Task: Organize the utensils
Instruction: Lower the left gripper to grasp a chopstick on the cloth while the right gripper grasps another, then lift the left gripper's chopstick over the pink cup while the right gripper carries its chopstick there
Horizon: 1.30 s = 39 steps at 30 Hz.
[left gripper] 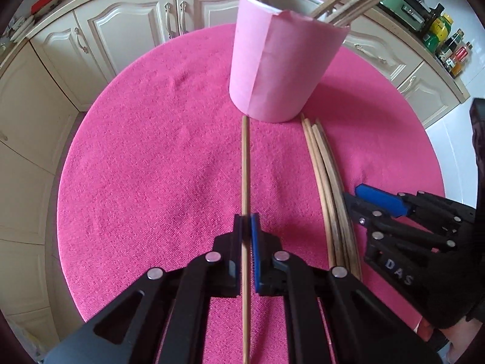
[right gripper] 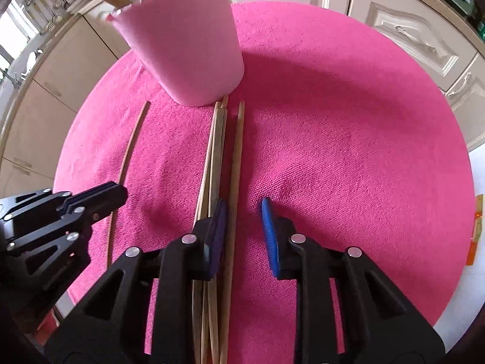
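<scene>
A single chopstick (left gripper: 245, 163) is clamped in the left gripper (left gripper: 246, 242). The right gripper (right gripper: 242, 230) is held part-open astride one chopstick of the bundle (right gripper: 216, 151), not yet pinched. Jaws should be centred before closing.

Left wrist view: the pink cloth (left gripper: 136, 166) lies bare across the whole left half of the frame, open room for a gripper. Upper centre is blocked by the pink cup (left gripper: 282, 66), upright, with sticks fanning out of its rim toward the upper right. A single chopstick (left gripper: 245, 166) runs down the centre line. Just right of it, a bundle of chopsticks (left gripper: 329, 182) lies lengthwise; the lane between them is narrow. The right gripper (left gripper: 357, 200) crowds the lower right, at the bundle's edge.

Right wrist view: cloth is bare over the right half; the left gripper (right gripper: 121, 192) occupies the lower left.
</scene>
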Tool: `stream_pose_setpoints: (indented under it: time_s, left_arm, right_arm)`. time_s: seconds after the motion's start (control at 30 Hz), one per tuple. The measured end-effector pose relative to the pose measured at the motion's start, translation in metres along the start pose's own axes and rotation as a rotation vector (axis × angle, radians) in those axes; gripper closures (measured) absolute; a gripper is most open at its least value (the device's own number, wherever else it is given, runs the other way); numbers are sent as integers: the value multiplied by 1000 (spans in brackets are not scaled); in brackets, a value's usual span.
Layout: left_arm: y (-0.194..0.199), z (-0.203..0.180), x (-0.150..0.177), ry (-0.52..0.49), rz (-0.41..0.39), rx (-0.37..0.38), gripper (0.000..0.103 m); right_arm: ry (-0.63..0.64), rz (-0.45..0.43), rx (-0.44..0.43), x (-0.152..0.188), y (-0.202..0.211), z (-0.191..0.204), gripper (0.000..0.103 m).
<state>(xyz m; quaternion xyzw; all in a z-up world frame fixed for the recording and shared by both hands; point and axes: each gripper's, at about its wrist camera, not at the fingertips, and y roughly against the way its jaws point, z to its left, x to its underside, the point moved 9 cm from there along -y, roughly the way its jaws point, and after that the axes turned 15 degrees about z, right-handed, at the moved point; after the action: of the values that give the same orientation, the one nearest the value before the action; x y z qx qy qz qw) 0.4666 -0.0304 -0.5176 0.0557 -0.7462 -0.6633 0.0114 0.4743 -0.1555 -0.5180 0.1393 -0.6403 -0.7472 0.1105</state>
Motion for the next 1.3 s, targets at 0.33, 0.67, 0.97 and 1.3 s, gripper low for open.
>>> stream_pose_setpoints:
  time_s: [0.33, 0.67, 0.97, 1.3]
  left_arm:
    - [10, -8, 1, -22, -24, 16, 97]
    - [50, -21, 6, -91, -143, 72, 97]
    - [102, -41, -1, -144, -347, 142, 97]
    - [188, -40, -26, -112, -640, 198, 97]
  right_arm:
    - [60, 50, 108, -10, -2, 11, 89]
    - [-87, -24, -92, 1, 21, -22, 97]
    - [-155, -285, -287, -1, 88, -40, 97]
    - [-145, -616, -366, -17, 181, -41, 97]
